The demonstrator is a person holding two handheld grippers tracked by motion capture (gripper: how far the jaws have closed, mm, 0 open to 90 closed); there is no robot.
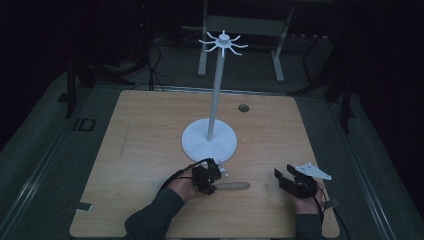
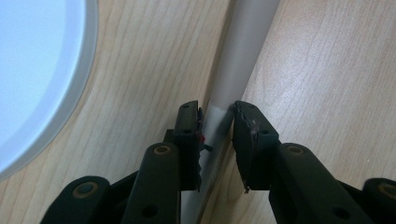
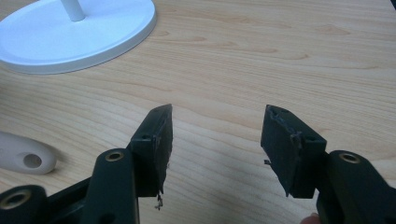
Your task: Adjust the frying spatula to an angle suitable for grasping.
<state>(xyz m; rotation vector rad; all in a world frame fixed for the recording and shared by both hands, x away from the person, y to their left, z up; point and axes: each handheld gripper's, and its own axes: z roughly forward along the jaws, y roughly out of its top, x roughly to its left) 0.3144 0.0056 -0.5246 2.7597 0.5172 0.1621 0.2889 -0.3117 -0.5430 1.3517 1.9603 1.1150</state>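
Note:
A long utensil with a pale grey handle [image 1: 234,185] lies on the wooden table [image 1: 150,130], in front of a white stand. My left gripper [image 1: 212,188] is shut on the handle [image 2: 243,46], one jaw pressed on each side [image 2: 217,121]. The handle's far end, with a hanging hole [image 3: 23,158], points toward my right gripper. My right gripper [image 1: 284,171] hovers open to the right of it, with nothing between its jaws [image 3: 217,135]. The utensil's head is hidden under the left hand.
The white stand has a round base [image 1: 209,141], a thin pole [image 1: 216,90] and a crown of hooks [image 1: 223,42] at the top. Its base [image 2: 32,70] lies just beyond the left gripper. A small cable hole [image 1: 243,107] sits at the table's back.

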